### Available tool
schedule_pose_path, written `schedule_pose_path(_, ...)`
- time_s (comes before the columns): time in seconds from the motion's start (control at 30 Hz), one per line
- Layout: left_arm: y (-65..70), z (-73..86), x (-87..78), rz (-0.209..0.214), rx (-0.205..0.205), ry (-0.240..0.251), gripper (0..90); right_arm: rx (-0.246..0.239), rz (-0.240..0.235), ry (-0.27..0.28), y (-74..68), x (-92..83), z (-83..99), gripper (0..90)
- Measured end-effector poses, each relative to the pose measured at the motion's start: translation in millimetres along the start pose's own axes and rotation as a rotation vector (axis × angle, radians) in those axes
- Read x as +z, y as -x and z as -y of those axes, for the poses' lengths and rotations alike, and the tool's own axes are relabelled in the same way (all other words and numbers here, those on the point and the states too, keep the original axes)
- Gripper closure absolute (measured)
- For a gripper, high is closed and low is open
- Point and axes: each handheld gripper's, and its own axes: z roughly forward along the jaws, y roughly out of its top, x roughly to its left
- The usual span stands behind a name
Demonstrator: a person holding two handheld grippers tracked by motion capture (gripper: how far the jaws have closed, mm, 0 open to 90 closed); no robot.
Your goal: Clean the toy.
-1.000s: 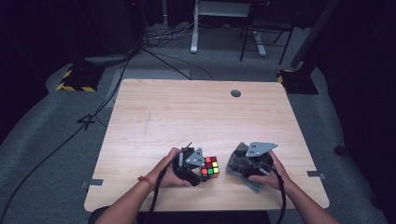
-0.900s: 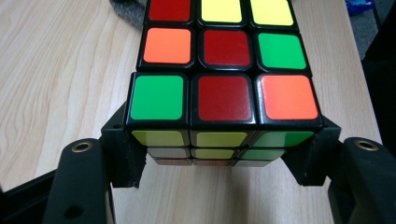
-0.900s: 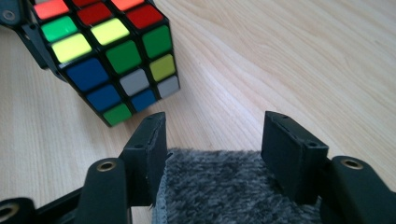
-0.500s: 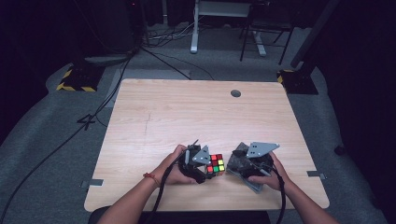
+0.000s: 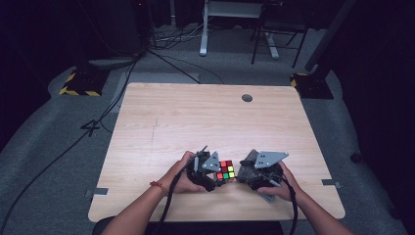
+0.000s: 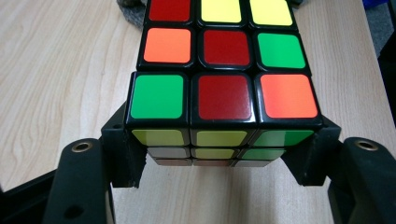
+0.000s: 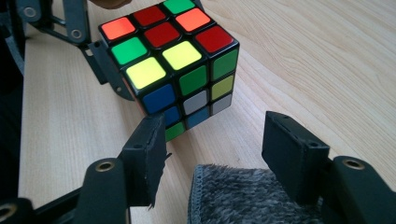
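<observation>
A scrambled Rubik's cube (image 5: 225,170) sits near the table's front edge, and my left gripper (image 5: 218,175) is shut on it. In the left gripper view the two black jaws press on opposite sides of the cube (image 6: 224,84), whose top shows red, green, orange and yellow squares. My right gripper (image 5: 243,172) faces the cube from the right. Its jaws (image 7: 215,140) stand open a little short of the cube (image 7: 173,65). A grey fuzzy cloth (image 7: 252,196) lies low between them, and the left pad does not touch it.
The wooden table (image 5: 195,122) has a round cable hole (image 5: 247,98) at the back right. Behind the table on the grey floor are cables, a yellow-and-black striped base (image 5: 78,88) and metal furniture legs (image 5: 203,46).
My left gripper has carried the cube slightly to the right, closer to the right gripper. The right gripper has stayed in place.
</observation>
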Motion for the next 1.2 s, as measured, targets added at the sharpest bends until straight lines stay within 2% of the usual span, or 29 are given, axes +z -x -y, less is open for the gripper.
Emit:
schedule_pose_path(0.07,0.2,1.3,0.2,0.011,0.007,0.0,33.3,-0.002,0.001,-0.005,-0.2,2.9,-0.6,40.9)
schedule_pose_path(0.23,0.0,7.8,1.7,0.04,-0.006,0.002,33.3,-0.009,0.0,-0.026,-0.3,10.0,-1.5,41.3)
schedule_pose_path(0.57,1.5,15.4,11.3,0.082,-0.008,-0.022,33.3,-0.045,-0.005,-0.119,-4.2,24.5,3.8,41.0)
schedule_pose_path(0.93,3.3,16.3,18.9,0.093,0.007,-0.045,33.1,-0.048,-0.018,-0.084,-5.8,21.7,3.5,41.4)
schedule_pose_path(1.2,5.0,12.7,19.2,0.072,0.029,-0.045,32.5,-0.067,-0.007,-0.045,-12.2,17.3,-5.4,41.7)
